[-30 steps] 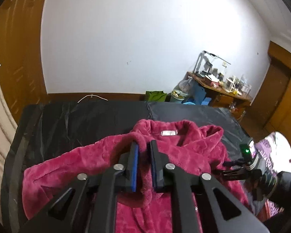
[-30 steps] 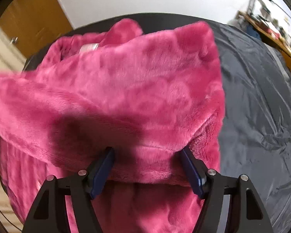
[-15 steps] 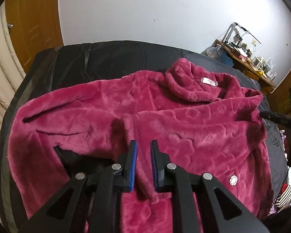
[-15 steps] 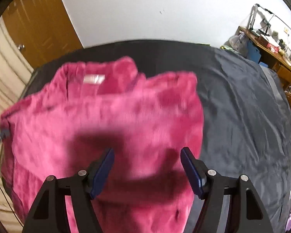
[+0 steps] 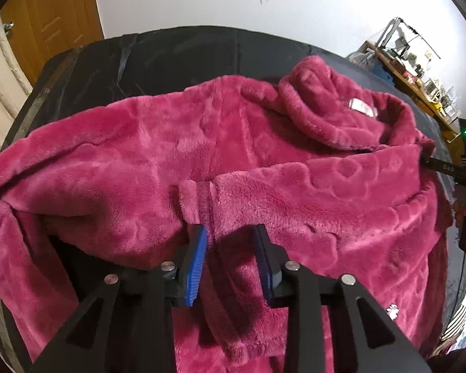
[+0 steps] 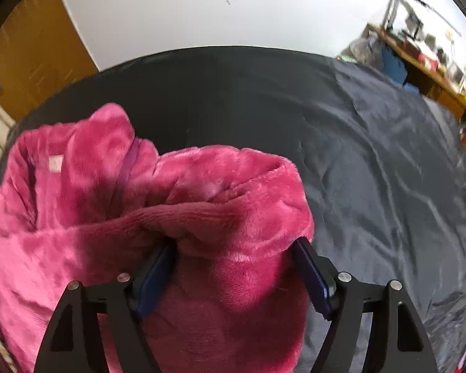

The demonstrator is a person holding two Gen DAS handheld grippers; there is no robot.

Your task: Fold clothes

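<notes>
A crimson fleece robe (image 5: 220, 161) lies spread on a dark sheet-covered bed (image 5: 177, 59), collar with a white label (image 5: 362, 108) at the far right. My left gripper (image 5: 231, 248) stands open just above the robe's front edges, which bunch between its blue pads. My right gripper (image 6: 233, 267) is open, and a thick fold of the robe (image 6: 220, 205) sits between its fingers, near the collar side. The right gripper also shows at the right edge of the left wrist view (image 5: 450, 171).
The dark sheet (image 6: 373, 171) stretches bare to the right of the robe. A cluttered wooden desk (image 5: 416, 68) stands by the white wall at far right. A wooden door (image 5: 46, 28) is at far left.
My left gripper's jaws have opened, letting go of the robe's front edge. My right gripper has come down onto the robe's right side, whose fold has dropped onto the robe.
</notes>
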